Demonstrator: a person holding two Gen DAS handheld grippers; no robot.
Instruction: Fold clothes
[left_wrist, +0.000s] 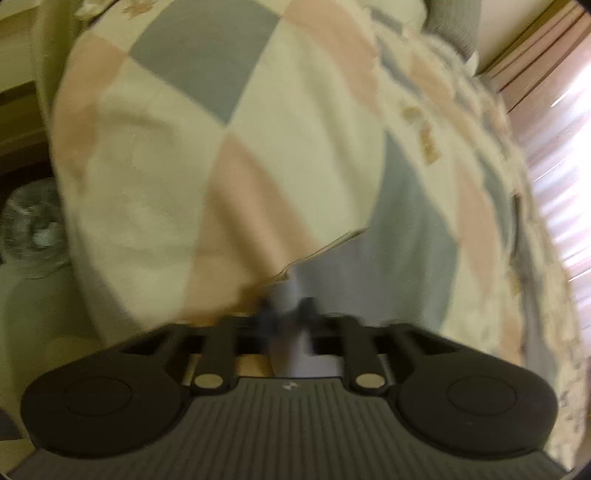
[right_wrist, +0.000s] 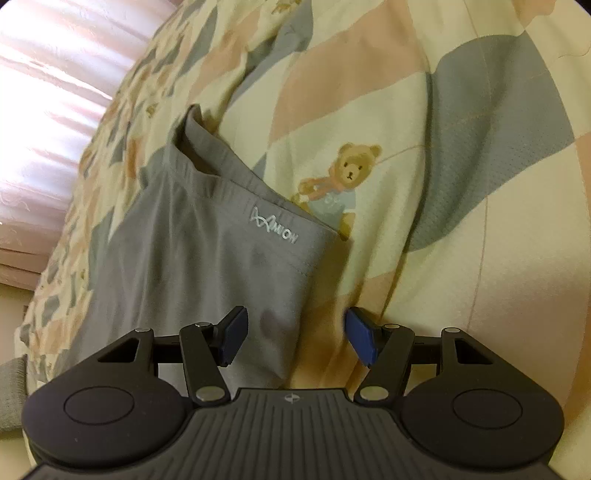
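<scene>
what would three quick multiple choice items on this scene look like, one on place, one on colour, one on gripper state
1. Where does the grey garment lie?
A. on a patchwork bedspread
B. in a laundry basket
C. on a wooden chair

2. What colour is the lettering on the garment's waistband?
A. red
B. white
C. black

3. How does the right gripper stand?
A. shut on the garment
B. shut on nothing
C. open, jaws apart over the garment's edge

Answers:
1. A, since the bedspread with pink, grey and cream patches and a teddy bear print lies under and around the garment.
2. B, since the logo shows pale white against the grey band.
3. C, since the blue pads stand well apart with cloth and bedspread visible between them. The left gripper, by contrast, looks closed on grey fabric, though that view is blurred.
</scene>
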